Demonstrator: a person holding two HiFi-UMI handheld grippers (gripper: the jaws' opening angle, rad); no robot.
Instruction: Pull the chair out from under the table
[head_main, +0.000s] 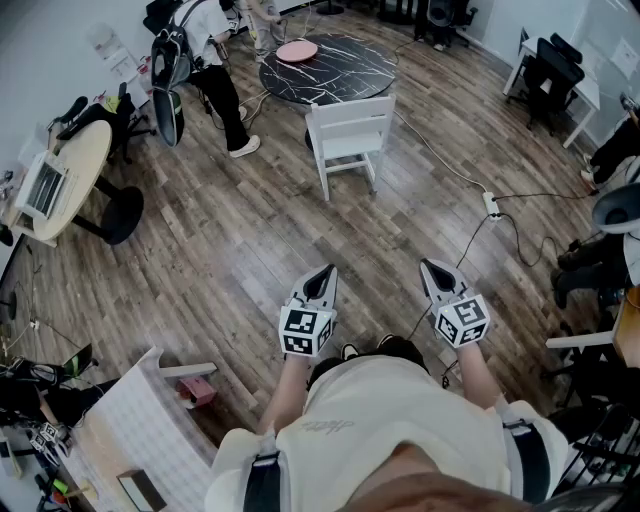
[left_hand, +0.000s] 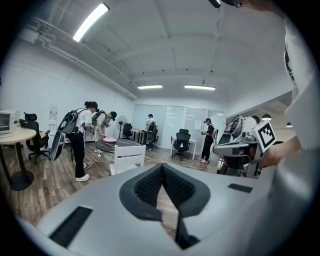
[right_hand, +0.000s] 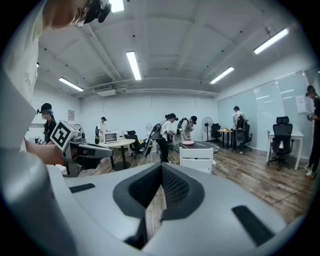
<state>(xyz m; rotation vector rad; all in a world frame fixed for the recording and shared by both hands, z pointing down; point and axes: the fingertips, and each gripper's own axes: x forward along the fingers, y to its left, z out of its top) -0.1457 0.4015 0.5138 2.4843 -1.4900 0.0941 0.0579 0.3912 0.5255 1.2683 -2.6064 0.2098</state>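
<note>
A white wooden chair (head_main: 347, 137) stands on the plank floor with its front tucked under a round black marble table (head_main: 330, 66); its back faces me. The chair (left_hand: 127, 157) shows small in the left gripper view and the chair (right_hand: 196, 158) also in the right gripper view, a few steps ahead. My left gripper (head_main: 324, 277) and right gripper (head_main: 432, 269) are side by side near my body, well short of the chair. Both are shut with nothing between the jaws. A pink plate (head_main: 296, 50) lies on the table.
A person (head_main: 212, 50) with a backpack stands left of the black table. A round beige table (head_main: 62, 178) with a laptop is at far left. A white power strip (head_main: 492, 205) and cables cross the floor at right. Black office chairs (head_main: 553, 72) stand at the far right.
</note>
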